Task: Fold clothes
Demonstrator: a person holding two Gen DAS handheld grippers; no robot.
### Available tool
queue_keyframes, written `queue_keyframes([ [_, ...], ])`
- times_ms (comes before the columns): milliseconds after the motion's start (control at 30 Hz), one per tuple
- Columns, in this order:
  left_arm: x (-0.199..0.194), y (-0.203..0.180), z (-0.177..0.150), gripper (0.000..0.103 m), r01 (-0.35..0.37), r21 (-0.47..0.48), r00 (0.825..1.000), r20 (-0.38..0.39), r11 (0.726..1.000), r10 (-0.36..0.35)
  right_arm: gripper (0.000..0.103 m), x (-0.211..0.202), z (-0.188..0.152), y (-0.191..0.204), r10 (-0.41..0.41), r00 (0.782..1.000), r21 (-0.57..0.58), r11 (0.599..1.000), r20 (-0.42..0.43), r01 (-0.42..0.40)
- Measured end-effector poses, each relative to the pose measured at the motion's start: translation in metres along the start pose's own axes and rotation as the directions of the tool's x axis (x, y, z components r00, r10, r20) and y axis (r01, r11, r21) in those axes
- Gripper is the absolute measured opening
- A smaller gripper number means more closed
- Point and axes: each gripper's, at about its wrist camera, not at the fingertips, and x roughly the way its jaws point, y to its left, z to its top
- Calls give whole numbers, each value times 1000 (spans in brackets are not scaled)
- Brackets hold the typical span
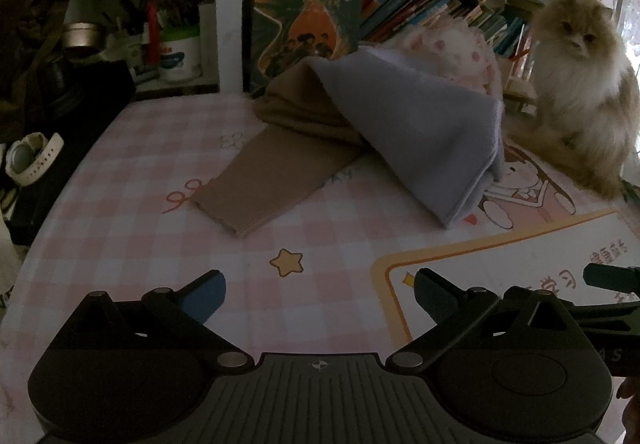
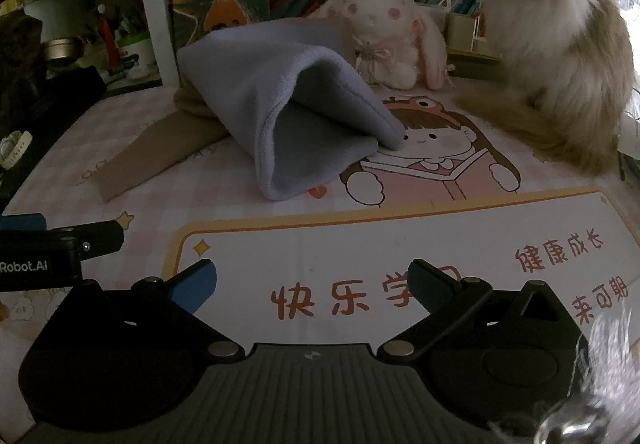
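A tan garment [image 1: 280, 148] lies on the pink checked desk mat [image 1: 140, 228], one long leg or sleeve stretched toward me. A grey-lilac fleece garment [image 1: 424, 132] is heaped over its far end, and in the right wrist view the grey-lilac fleece [image 2: 288, 92] gapes open like a pouch, with the tan garment [image 2: 160, 148] poking out at its left. My left gripper [image 1: 320, 292] is open and empty, well short of both clothes. My right gripper [image 2: 312, 280] is also open and empty over the mat's printed panel. The left gripper's finger [image 2: 60, 240] shows at the left edge.
A fluffy cat [image 2: 552, 44] sits on the mat at the right, close to the fleece. A plush rabbit [image 2: 388, 32] leans behind the clothes. Books [image 1: 432, 4] and a large poster book [image 1: 308, 16] fill the back shelf. A watch [image 1: 28, 160] and pen cups [image 1: 176, 44] stand left.
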Motion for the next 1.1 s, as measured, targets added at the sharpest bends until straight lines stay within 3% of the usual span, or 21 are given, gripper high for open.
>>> queue_keyframes([
  [667,4,1,-2,102,25,5,1000,-19,1000,-24,103,2,-1,0,0,1000,9,1000,-10,0],
  [900,10,-1,-1,102,4,17,998,-62,1000,-2,103,5,-6,-1,-2,999,4,1000,-34,2],
  [1100,12,-4,-2,102,52,14,996,-67,999,-51,103,5,-10,-3,7,999,-4,1000,-42,-7],
])
